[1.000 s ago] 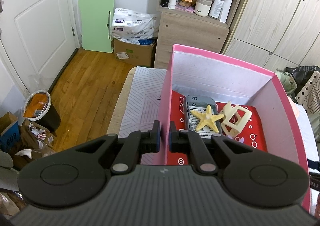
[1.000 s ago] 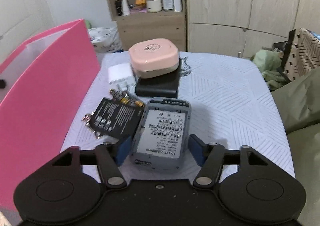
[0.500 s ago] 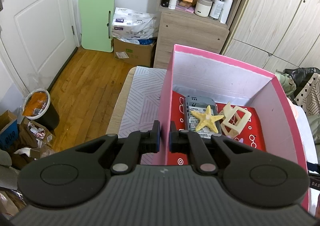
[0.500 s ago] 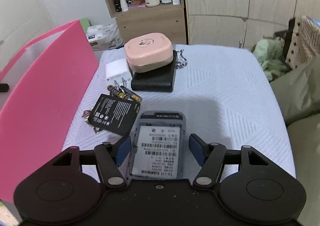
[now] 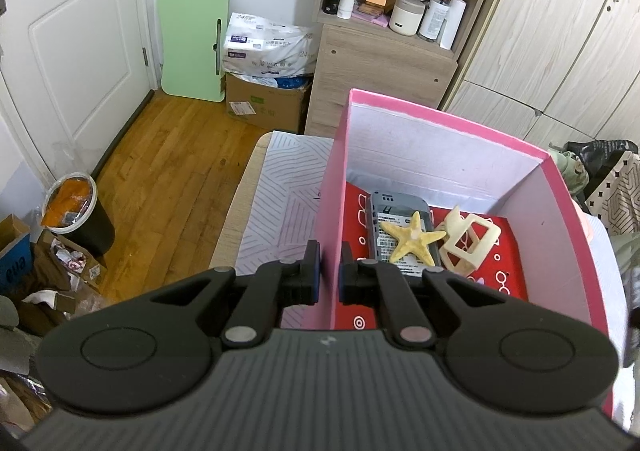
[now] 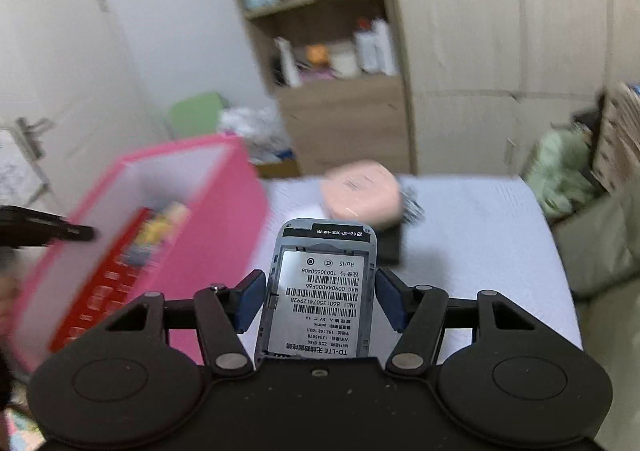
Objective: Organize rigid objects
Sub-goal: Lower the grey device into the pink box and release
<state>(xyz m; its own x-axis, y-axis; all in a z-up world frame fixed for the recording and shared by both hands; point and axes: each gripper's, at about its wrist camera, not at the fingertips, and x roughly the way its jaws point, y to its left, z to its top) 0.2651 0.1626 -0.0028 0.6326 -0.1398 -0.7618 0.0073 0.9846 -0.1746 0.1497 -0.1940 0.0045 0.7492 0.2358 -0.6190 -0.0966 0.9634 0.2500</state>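
While the pink box [image 5: 436, 155] stands ahead of the left gripper [image 5: 328, 271], its near wall is pinched between the clenched jaws, with a grey device [image 5: 400, 227], a starfish [image 5: 412, 239] and a cream frame [image 5: 470, 241] lying inside beyond the fingertips. The right gripper [image 6: 320, 301] grasps a grey router [image 6: 320, 291] between its blue pads [image 6: 250, 301], tilted downward, with the box to its left.

Left gripper [image 5: 328, 271] jaws pinched shut; right gripper [image 6: 320, 299] jaws clamped wide.
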